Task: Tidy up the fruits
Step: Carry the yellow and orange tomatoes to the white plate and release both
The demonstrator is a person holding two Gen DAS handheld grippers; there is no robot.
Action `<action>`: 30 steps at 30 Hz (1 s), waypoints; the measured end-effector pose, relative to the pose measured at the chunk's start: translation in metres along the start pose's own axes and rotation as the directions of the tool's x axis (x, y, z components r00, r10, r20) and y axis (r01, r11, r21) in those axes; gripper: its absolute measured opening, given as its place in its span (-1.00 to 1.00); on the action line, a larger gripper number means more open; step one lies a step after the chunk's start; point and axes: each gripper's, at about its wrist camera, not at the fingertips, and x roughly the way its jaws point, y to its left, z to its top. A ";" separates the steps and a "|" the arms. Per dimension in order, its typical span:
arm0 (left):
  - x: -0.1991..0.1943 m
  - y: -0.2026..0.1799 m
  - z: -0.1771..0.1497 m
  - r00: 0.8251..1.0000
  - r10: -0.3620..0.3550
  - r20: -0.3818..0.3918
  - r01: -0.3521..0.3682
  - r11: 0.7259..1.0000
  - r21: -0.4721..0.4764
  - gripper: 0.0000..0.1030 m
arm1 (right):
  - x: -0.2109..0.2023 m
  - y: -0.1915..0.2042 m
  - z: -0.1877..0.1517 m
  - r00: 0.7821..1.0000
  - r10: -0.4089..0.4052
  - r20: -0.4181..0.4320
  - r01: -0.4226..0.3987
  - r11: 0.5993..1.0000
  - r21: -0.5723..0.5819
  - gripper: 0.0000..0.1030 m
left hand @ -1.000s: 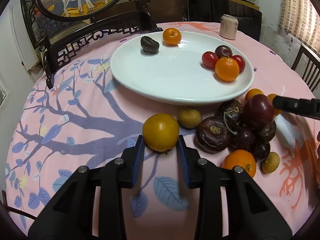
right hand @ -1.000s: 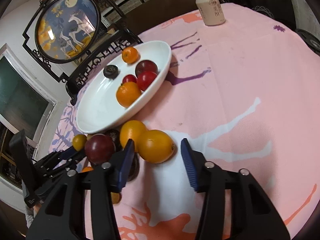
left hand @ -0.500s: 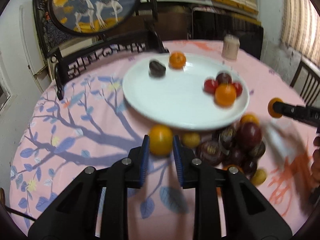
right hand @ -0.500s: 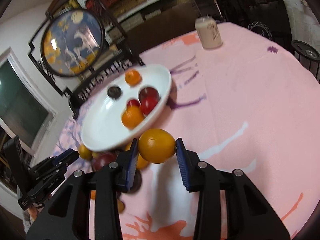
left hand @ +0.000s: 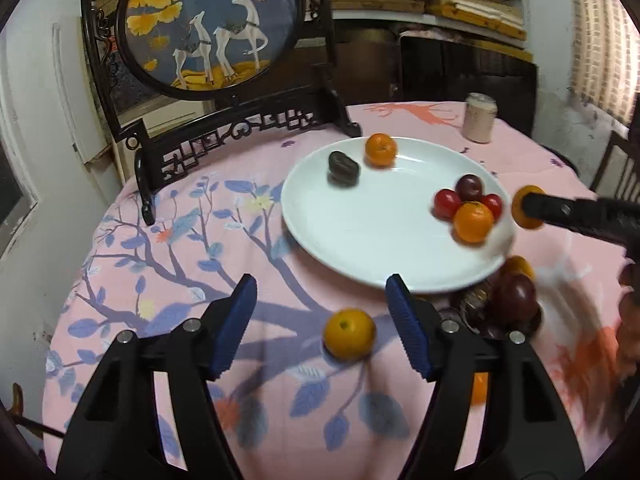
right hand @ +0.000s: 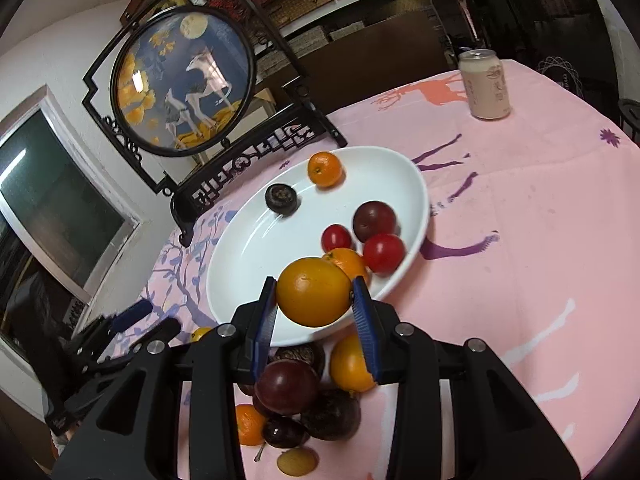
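Note:
A white plate [left hand: 384, 248] holds several fruits: two oranges, red tomatoes, a dark plum and a dark passion fruit. My left gripper [left hand: 320, 320] is open and raised; a yellow-orange fruit [left hand: 349, 334] lies on the pink cloth below, between its fingers, untouched. My right gripper [right hand: 314, 304] is shut on a large yellow-orange fruit [right hand: 314, 292] and holds it above the near rim of the plate [right hand: 248, 248]. The right gripper also shows in the left wrist view [left hand: 528, 208]. A pile of loose fruit [right hand: 304, 396] lies beneath the right gripper.
A pale drink can [right hand: 485, 84] stands at the far side of the round table. A dark carved stand with a round deer painting [left hand: 208, 24] rises behind the plate. A chair back [left hand: 616, 168] is at the right.
My left gripper opened and rose, leaving the yellow-orange fruit on the cloth. My right gripper closed on its fruit, lifted it and carried it over the plate's rim.

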 end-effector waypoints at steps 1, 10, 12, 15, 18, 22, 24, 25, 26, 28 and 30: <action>0.003 -0.002 -0.004 1.000 -0.021 -0.019 0.022 1.000 0.009 0.33 | -0.002 -0.001 -0.001 1.000 0.001 0.002 -0.001 1.000 0.002 -0.26; 0.051 -0.013 -0.022 0.987 -0.024 -0.157 0.032 0.999 0.043 -0.30 | -0.006 -0.006 -0.006 1.000 0.007 -0.002 -0.007 1.000 0.024 -0.26; 0.050 -0.011 -0.022 0.990 -0.007 -0.142 0.012 0.999 0.037 -0.31 | -0.007 -0.006 -0.006 1.000 0.006 0.000 -0.006 1.000 0.022 -0.26; 0.037 -0.009 -0.015 0.995 0.009 -0.098 -0.008 1.000 0.015 -0.31 | -0.010 -0.006 -0.006 1.000 0.010 0.003 -0.010 1.000 0.020 -0.26; 0.019 -0.009 0.006 1.000 0.009 -0.023 -0.009 1.000 -0.013 -0.31 | -0.011 0.001 -0.002 1.000 0.021 0.020 -0.022 1.000 0.009 -0.26; 0.038 -0.019 0.045 1.000 0.013 -0.020 -0.014 1.000 -0.008 -0.30 | 0.012 0.027 0.010 1.000 0.007 -0.004 -0.007 0.998 -0.057 -0.26; 0.055 -0.020 0.054 0.999 0.020 -0.036 -0.020 1.000 -0.021 -0.30 | 0.030 0.034 0.013 1.000 -0.013 -0.025 0.011 0.997 -0.078 -0.26; 0.066 -0.020 0.055 0.998 0.025 -0.051 -0.026 0.999 -0.033 -0.28 | 0.038 0.034 0.014 0.999 -0.028 -0.026 0.026 0.997 -0.079 -0.26; 0.072 -0.017 0.054 0.998 0.026 -0.062 -0.029 0.998 -0.047 -0.28 | 0.042 0.034 0.015 0.999 -0.034 -0.022 0.032 0.996 -0.080 -0.24; 0.077 -0.014 0.050 0.997 0.025 -0.071 -0.029 0.998 -0.056 -0.11 | 0.044 0.031 0.016 0.999 -0.036 -0.006 0.035 0.996 -0.085 -0.23; 0.075 -0.012 0.048 0.998 0.034 -0.056 -0.036 0.998 -0.048 0.14 | 0.042 0.027 0.019 1.000 -0.009 -0.002 0.009 0.997 -0.077 -0.18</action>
